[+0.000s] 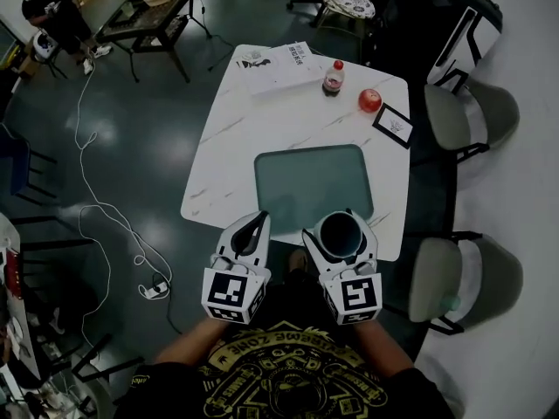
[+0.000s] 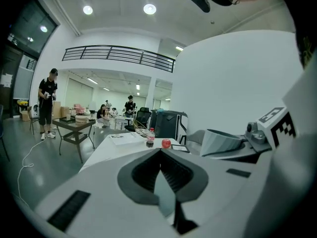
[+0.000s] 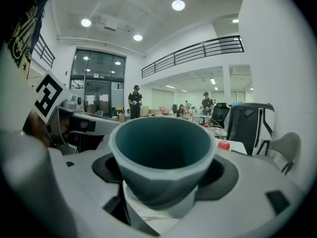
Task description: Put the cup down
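Reading the cup [image 3: 163,157] only partly: its base is sitting down between the right gripper [image 3: 166,202] fingers [image 3: 237,182] and hiding there, no view is showing a handle, and the pad contact is lying under the flare of the wall. From the head view only the rim and dark inside of the cup [image 1: 339,231] are showing, so its height off the table [image 1: 227,147] is hard to judge. The right gripper [image 1: 340,234] fingers are standing wide and clamping the cup, one on each side, with the rim rising above them. The cup is sitting upright; it is showing a dark teal inside, a thick paler rim and a faceted grey-green wall tapering downward. The left gripper [image 1: 259,223] fingers [image 2: 143,175] are pressing together at the tips with nothing between them; in its own view the left gripper [image 2: 161,155] is seeing the cup [image 2: 223,142] off to the right of its fingertips as a pale tapered side, cut off below. A green mat [image 1: 310,182] is lying just ahead of both sets of fingertips, the cup hanging over its near edge. A bottle [image 1: 333,78] and a red round thing [image 1: 369,100] are sitting well beyond the fingertips at the table's far side, too small to make out further.
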Demonstrator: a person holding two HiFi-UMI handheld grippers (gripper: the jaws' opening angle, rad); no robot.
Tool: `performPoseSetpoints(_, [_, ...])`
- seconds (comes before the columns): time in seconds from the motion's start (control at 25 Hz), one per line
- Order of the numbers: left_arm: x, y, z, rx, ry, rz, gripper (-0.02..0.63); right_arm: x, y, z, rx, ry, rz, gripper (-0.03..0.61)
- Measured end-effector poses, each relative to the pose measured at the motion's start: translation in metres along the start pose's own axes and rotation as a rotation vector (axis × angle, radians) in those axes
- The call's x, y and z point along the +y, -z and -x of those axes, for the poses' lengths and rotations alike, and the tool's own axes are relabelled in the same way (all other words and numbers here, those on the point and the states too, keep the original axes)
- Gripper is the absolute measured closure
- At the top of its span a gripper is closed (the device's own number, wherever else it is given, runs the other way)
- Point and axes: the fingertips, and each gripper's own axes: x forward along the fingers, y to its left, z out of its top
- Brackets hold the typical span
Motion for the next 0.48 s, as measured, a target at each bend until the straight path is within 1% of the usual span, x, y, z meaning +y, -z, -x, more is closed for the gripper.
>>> performPoseSetpoints(0.08, [0.002, 0.003, -0.006, 0.007, -0.022, -0.001, 0.603, -0.003, 0.003, -0.010, -0.006, -0.029, 0.006, 0.206])
performPoseSetpoints(0.2, [0.007, 0.014, -0.014, 0.034, -0.056, 0.020, 0.603, -0.005, 0.012, -0.024, -0.016, -0.078, 0.006, 0.206])
performPoseSetpoints(0.48, [0.015, 0.032, -0.038, 0.064, -0.113, 0.035, 0.603, -0.016, 0.031, -0.055, 0.005, -0.132, 0.013, 0.206])
